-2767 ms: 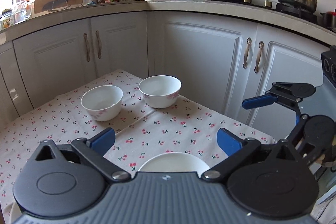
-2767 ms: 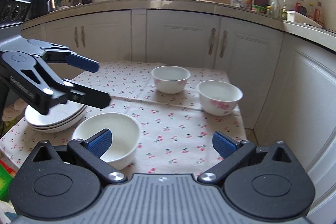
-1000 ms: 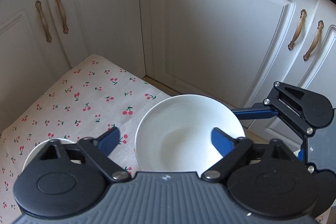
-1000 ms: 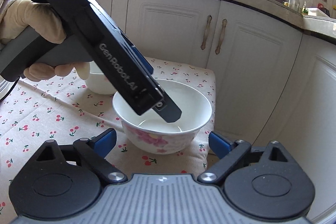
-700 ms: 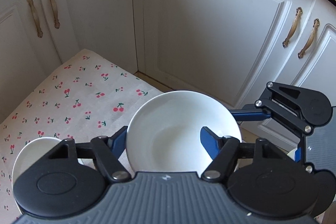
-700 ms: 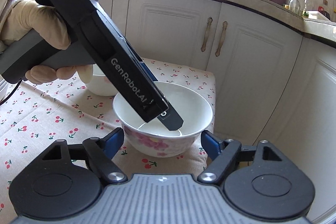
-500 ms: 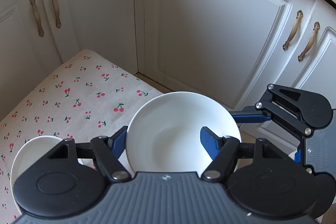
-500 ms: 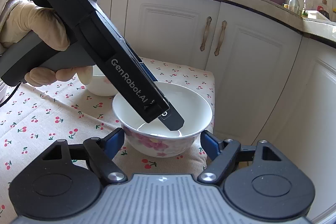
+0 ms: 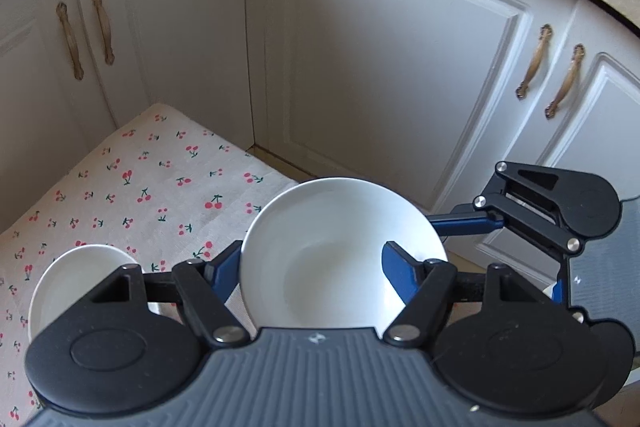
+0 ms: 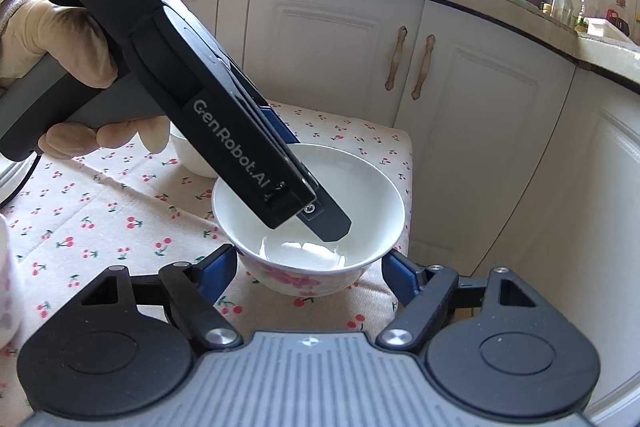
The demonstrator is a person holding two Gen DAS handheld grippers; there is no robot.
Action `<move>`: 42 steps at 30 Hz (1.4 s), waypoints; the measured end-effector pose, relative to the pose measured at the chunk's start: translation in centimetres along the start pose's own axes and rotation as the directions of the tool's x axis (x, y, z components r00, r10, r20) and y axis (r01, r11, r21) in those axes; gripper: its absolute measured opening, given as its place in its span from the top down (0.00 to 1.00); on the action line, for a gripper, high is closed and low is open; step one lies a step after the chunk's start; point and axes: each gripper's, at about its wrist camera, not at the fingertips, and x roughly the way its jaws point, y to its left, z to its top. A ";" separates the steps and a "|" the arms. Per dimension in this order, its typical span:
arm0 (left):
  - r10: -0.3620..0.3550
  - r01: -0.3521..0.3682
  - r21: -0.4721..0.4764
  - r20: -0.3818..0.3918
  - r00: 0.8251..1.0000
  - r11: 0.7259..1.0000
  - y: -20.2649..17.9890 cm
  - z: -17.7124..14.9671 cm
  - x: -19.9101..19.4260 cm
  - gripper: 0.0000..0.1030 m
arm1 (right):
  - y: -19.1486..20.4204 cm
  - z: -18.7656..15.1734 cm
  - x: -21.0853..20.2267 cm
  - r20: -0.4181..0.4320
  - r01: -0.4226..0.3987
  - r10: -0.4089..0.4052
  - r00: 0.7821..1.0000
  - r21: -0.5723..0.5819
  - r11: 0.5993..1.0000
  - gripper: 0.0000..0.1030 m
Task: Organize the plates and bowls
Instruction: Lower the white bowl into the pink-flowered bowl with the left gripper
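Porcelain is filling the gap of the right gripper (image 10: pixel 310 259). The flowered bowl (image 10: pixel 296 279) is sitting between its blue pads, which are pressing on the lower wall from either side at a middling width. Its jaws have just been closing around the bowl.

Just ahead of it and above, the left gripper (image 9: pixel 312 251) is reaching down into the same bowl. One finger (image 10: pixel 324 223) is lying inside near the bottom, and the other is going down outside the far wall. Its jaws have also just been closing, to a narrower gap, and they seem to be gripping the bowl by that wall. A gloved hand (image 10: pixel 52 39) is holding it, up and to the right gripper's left.

The bowl is resting on, or barely off, the bench (image 10: pixel 100 227) with its cherry-print cloth; I cannot tell which. The bench's edge is running close by on the right gripper's right. Further ahead and to the left, a second bowl (image 9: pixel 80 279) is waiting. White cabinet doors (image 10: pixel 328 67) are standing beyond.

In my judgement the danger lies in two grippers sharing one glazed bowl. If they pull differently, the smooth wall could slip from a pad and the bowl could tip over that near edge. A careless swing left could also be knocking the second bowl.
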 end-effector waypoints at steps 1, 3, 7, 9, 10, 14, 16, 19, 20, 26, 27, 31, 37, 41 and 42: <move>0.002 -0.002 0.004 0.003 1.000 1.000 -0.4 -0.2 -0.3 0.30 | 0.2 0.1 -0.5 0.001 0.000 0.000 1.000 -0.002 1.000 0.19; 0.004 -0.004 0.005 0.010 1.000 1.000 -1.0 -0.5 -1.1 0.30 | 0.6 0.4 -1.4 -0.003 -0.001 0.001 1.000 -0.008 1.000 0.19; -0.003 0.003 -0.011 0.028 1.000 1.000 -2.2 -1.5 -3.0 0.29 | 1.8 1.0 -3.4 -0.010 -0.009 0.009 1.000 -0.006 1.000 0.19; -0.003 0.003 -0.009 0.038 0.999 1.000 -2.9 -2.1 -4.1 0.29 | 2.6 1.2 -4.6 -0.009 -0.015 0.015 1.000 -0.006 1.000 0.19; 0.001 -0.001 -0.005 0.042 0.999 1.000 -3.2 -2.4 -4.8 0.29 | 2.9 1.3 -5.2 -0.009 -0.018 0.018 1.000 -0.005 1.000 0.19; 0.016 -0.016 -0.010 0.060 0.998 1.000 -4.0 -3.8 -7.6 0.29 | 4.6 1.9 -7.5 -0.004 -0.038 0.038 0.999 0.007 0.999 0.19; 0.022 -0.021 -0.014 0.071 0.997 1.000 -4.3 -4.5 -9.0 0.29 | 5.4 2.1 -8.5 -0.002 -0.049 0.049 0.999 0.016 0.999 0.19; 0.030 -0.029 -0.019 0.083 0.996 0.999 -4.7 -5.8 -10.9 0.29 | 7.0 2.1 -9.8 0.000 -0.061 0.061 0.998 0.015 0.998 0.19; 0.032 -0.030 -0.025 0.085 0.996 0.999 -4.8 -6.3 -11.5 0.28 | 7.5 2.1 -10.2 -0.001 -0.064 0.064 0.998 0.014 0.998 0.19; 0.055 -0.051 -0.049 0.089 0.994 0.998 -5.2 -9.3 -14.3 0.28 | 10.8 2.1 -11.6 -0.009 -0.094 0.094 0.996 -0.003 0.996 0.19; 0.058 -0.053 -0.053 0.090 0.994 0.997 -5.2 -9.9 -14.7 0.28 | 11.4 2.0 -11.7 -0.011 -0.100 0.100 0.995 -0.006 0.995 0.19; 0.069 -0.061 -0.081 0.094 0.993 0.995 -5.0 -11.9 -16.2 0.28 | 13.3 1.9 -12.0 -0.019 -0.128 0.128 0.992 -0.016 0.992 0.19; 0.080 -0.070 -0.105 0.094 0.992 0.992 -4.7 -14.4 -17.6 0.28 | 15.8 1.6 -11.9 -0.040 -0.160 0.159 0.987 -0.027 0.987 0.19; 0.076 -0.064 -0.124 0.094 0.993 0.990 -4.3 -15.5 -17.9 0.28 | 17.1 1.4 -11.8 -0.053 -0.170 0.168 0.984 -0.034 0.985 0.19; 0.075 -0.063 -0.127 0.095 0.993 0.990 -4.2 -15.7 -18.0 0.28 | 17.3 1.3 -11.7 -0.058 -0.172 0.169 0.984 -0.034 0.985 0.19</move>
